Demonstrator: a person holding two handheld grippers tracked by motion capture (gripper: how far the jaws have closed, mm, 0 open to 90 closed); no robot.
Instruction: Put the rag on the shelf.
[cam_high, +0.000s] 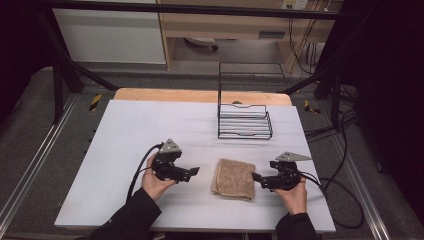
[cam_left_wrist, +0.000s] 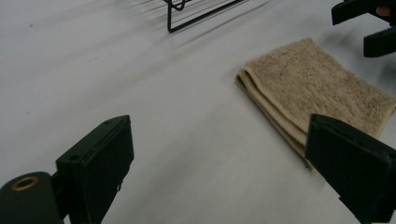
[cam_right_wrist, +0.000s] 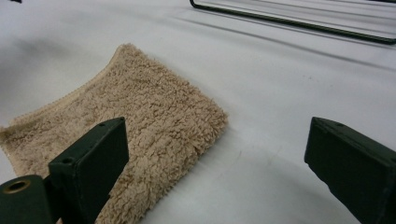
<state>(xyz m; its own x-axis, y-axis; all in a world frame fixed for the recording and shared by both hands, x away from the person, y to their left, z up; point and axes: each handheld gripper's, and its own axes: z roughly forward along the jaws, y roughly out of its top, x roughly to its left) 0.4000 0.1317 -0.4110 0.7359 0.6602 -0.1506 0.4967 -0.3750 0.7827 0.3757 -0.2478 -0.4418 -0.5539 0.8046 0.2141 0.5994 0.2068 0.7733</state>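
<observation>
Flanking folded towel (cam_high: 233, 178), both grippers agape

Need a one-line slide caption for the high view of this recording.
Two hand-held grippers, left gripper and right gripper, both open, flank a folded tan towel on the white table, wire rack behind.

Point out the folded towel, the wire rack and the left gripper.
folded towel (cam_high: 233, 178), high view, middle of its top face.
wire rack (cam_high: 244, 121), high view, its slatted floor.
left gripper (cam_high: 194, 171), high view, between its open fingertips.
</observation>
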